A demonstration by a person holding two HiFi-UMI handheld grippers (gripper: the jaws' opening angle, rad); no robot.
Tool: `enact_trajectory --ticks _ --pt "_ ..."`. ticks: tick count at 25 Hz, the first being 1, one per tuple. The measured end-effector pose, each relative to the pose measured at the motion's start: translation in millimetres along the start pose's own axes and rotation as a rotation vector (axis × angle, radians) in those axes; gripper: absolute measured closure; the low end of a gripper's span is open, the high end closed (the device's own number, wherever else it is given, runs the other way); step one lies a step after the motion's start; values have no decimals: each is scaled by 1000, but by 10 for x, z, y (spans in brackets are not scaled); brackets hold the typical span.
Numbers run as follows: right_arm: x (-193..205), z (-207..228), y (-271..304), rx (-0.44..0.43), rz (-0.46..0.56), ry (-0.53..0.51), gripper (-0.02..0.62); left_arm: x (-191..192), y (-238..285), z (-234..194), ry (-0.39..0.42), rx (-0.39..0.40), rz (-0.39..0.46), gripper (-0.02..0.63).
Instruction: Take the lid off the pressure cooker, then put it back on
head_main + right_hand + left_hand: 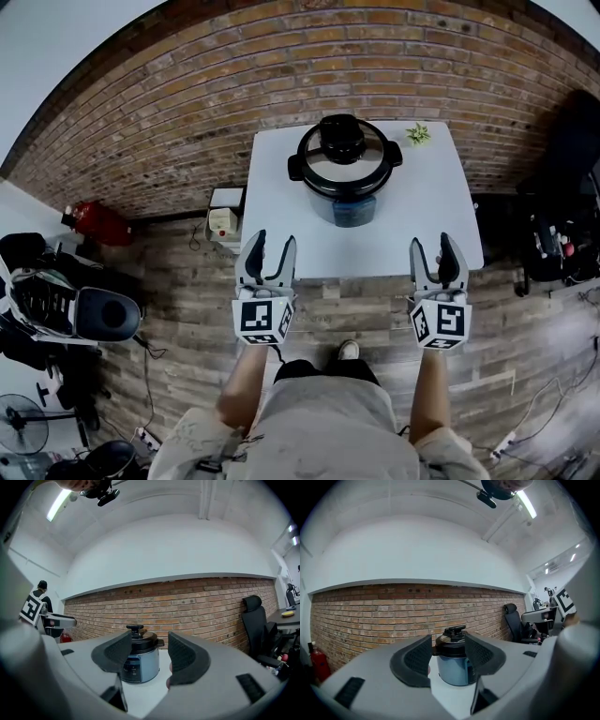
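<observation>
Head view: cooker (344, 192) sits mid-worktop (427, 220) with its lid (343, 150) on. Your left tool (272, 242) and right tool (434, 246) hover at the near edge. Left gripper view: jaws wide, empty, cooker well beyond. Right gripper view: same deal.

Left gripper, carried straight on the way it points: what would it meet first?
Likely the pressure cooker: its blue body shows between the left gripper's open fingers, beyond the white table's near edge. Depth is uncertain.
</observation>
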State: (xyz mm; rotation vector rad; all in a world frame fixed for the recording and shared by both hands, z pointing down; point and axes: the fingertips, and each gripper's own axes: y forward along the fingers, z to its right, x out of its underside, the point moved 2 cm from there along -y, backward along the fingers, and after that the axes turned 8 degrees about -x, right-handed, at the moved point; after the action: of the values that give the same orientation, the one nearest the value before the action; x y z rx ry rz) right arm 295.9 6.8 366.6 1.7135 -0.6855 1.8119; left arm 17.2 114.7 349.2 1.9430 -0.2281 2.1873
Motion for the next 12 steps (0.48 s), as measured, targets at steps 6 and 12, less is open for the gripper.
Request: enact_trajectory --ticks 6,12 --pt "1 161 234 -12 7 14 341 1 213 -22 8 -20 -3 371" --pt "-1 165 575 -30 5 -5 341 63 470 -173 -5 -28 -2 371"
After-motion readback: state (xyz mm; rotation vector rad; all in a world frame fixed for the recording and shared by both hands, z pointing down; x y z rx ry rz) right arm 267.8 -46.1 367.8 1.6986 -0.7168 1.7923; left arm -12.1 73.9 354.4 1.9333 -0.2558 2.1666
